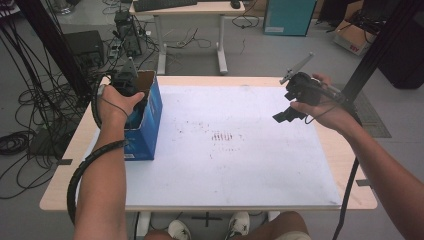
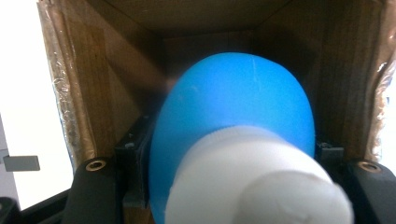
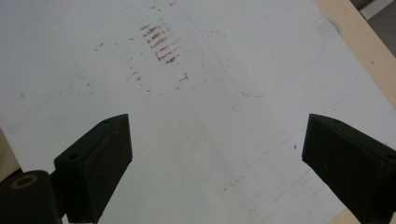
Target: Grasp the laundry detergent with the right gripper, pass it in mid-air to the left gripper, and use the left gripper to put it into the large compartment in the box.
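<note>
While seemingly clamped, hand-held gripper (image 2: 229, 186) around bottle (image 2: 233, 140)

Through the right gripper view I look down along my right tongs (image 3: 217, 158), both black jaws rising from the bottom edge and standing wide apart with nothing between them. Below them lies a white sheet (image 3: 210, 121) covering the surface. A patch of short brown smudges (image 3: 161, 44) in rough rows marks the sheet toward the top, and a faint blue outline (image 3: 261, 86) with a rounded corner sits to its right. The pale wooden surface (image 3: 355, 39) shows bare at the upper right corner.
</note>
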A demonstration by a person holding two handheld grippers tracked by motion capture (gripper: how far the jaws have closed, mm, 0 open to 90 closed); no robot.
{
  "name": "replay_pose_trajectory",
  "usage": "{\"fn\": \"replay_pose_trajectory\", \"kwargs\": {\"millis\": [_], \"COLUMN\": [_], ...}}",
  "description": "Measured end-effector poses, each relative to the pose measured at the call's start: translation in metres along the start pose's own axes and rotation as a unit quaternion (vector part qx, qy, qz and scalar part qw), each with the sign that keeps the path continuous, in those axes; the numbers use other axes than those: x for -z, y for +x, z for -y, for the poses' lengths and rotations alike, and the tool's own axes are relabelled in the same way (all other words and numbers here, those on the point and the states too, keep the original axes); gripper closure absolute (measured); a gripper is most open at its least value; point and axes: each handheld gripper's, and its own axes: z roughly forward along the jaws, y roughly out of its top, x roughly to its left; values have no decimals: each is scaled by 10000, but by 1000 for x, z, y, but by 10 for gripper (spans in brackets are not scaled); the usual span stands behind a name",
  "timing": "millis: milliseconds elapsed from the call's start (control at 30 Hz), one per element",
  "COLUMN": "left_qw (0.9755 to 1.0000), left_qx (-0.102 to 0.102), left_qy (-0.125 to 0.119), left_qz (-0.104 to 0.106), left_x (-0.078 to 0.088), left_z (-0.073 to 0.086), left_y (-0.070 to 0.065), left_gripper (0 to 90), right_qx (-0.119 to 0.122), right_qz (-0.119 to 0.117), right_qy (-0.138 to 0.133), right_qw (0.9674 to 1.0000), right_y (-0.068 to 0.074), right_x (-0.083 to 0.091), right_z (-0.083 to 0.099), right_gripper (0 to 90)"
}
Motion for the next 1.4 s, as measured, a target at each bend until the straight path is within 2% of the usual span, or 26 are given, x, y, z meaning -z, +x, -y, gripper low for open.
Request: {"fn": "replay_pose_trajectory", "kwargs": {"millis": [500, 767, 1200, 1400], "left_qw": [10000, 10000, 10000, 10000], "left_qx": [3, -8, -20, -25], "left_qy": [-23, -27, -14, -8], "left_qz": [13, 9, -4, -6], "left_x": [0, 0, 0, 0], "left_z": [1, 1, 0, 0], "left_y": [0, 0, -1, -1], "left_gripper": [351, 352, 352, 353], "right_qx": [28, 59, 51, 132], "right_qz": [11, 7, 22, 14], "right_qy": [-28, 80, 28, 66], "right_qw": [10000, 10000, 10000, 9999], "right_y": [1, 1, 1, 1], "right_x": [-1, -1, 0, 0], "right_z": [-1, 0, -2, -3], "right_gripper": [85, 85, 85, 85]}}
